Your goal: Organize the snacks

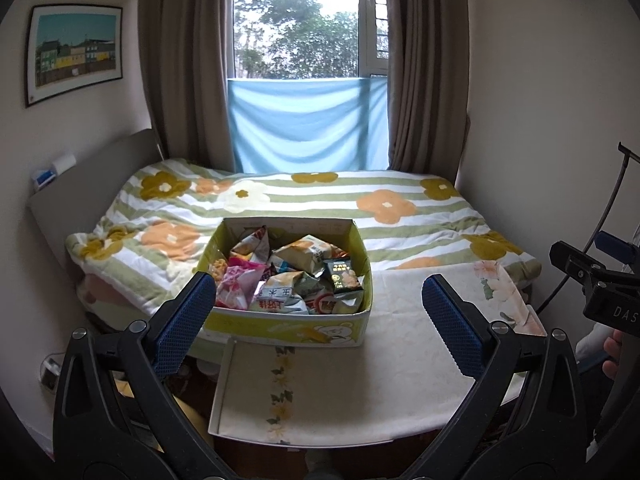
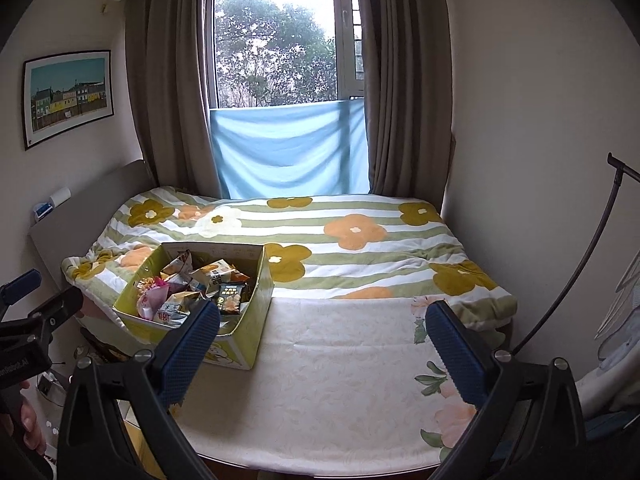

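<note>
Your left gripper (image 1: 318, 314) hangs with its jaws spread wide and nothing between the blue pads (image 1: 184, 320). Straight ahead of it sits the snack box (image 1: 280, 330), a yellow-green carton with a bear printed on its near wall. It rests on the cream, floral-patterned tabletop (image 1: 400, 360), at the far left part of it, against the edge of the bed (image 1: 320, 200). The box is open at the top and heaped with snack packets (image 1: 288, 276): a pink one at the near left, a dark one toward the right, and several pale ones in the middle. A flat white flap (image 1: 248, 392) with a strip of flowers lies just in front of the box, near you.

Your right gripper (image 2: 322, 334) is also opened wide and holds nothing. It hovers over the bare middle of the tabletop, with the box off to its left, partly behind the left pad (image 2: 192, 344).

Beyond the tabletop the bed carries a striped quilt with orange and olive flowers. Brown curtains (image 1: 184, 60) frame the window (image 1: 296, 20), and a blue cloth (image 1: 308, 124) hangs across its lower part. A framed picture (image 1: 74, 52) hangs on the left wall.
</note>
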Available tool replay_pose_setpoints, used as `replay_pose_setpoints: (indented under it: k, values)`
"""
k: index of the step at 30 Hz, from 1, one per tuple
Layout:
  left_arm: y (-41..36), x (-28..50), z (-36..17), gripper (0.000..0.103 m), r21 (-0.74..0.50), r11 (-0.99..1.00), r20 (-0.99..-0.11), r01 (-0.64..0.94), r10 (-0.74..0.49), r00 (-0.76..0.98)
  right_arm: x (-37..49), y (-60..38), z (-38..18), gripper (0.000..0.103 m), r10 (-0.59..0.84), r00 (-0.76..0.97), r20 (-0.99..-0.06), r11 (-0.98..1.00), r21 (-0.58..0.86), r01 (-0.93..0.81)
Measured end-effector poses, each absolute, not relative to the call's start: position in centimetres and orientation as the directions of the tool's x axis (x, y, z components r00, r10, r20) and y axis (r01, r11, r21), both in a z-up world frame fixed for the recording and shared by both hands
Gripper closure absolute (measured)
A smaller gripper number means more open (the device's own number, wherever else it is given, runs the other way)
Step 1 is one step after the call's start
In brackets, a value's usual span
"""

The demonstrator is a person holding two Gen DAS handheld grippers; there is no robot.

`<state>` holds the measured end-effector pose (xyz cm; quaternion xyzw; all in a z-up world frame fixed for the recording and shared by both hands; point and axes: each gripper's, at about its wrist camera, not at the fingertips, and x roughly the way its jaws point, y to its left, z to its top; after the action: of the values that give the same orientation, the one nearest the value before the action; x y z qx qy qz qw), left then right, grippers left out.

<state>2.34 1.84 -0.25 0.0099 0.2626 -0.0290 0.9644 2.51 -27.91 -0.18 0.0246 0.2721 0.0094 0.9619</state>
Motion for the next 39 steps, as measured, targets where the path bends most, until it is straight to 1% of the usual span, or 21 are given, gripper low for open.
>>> replay_pose_setpoints:
  k: [24, 35, 39]
  values:
    - [2.03, 3.02, -0.62, 0.001, -0.013, 0.998, -0.518, 0.061, -0.059, 0.853, 2.78, -27.67, -0.46, 0.001, 0.015, 0.847, -0.531, 0.999, 0.051, 0.015]
    - [2.39, 2.80, -0.81, 0.001, -0.006, 0.999, -0.520, 0.050, -0.046, 0.853, 2.82, -27.81, -0.47, 0.001, 0.016, 0.847, -0.531, 0.999, 0.051, 0.013]
    - [2.54, 2.77, -0.81, 0.001, 0.006, 0.999, -0.512, 0.031, -0.024, 0.859, 2.87, -27.86, -0.45, 0.001, 0.014, 0.847, -0.532, 0.999, 0.051, 0.016]
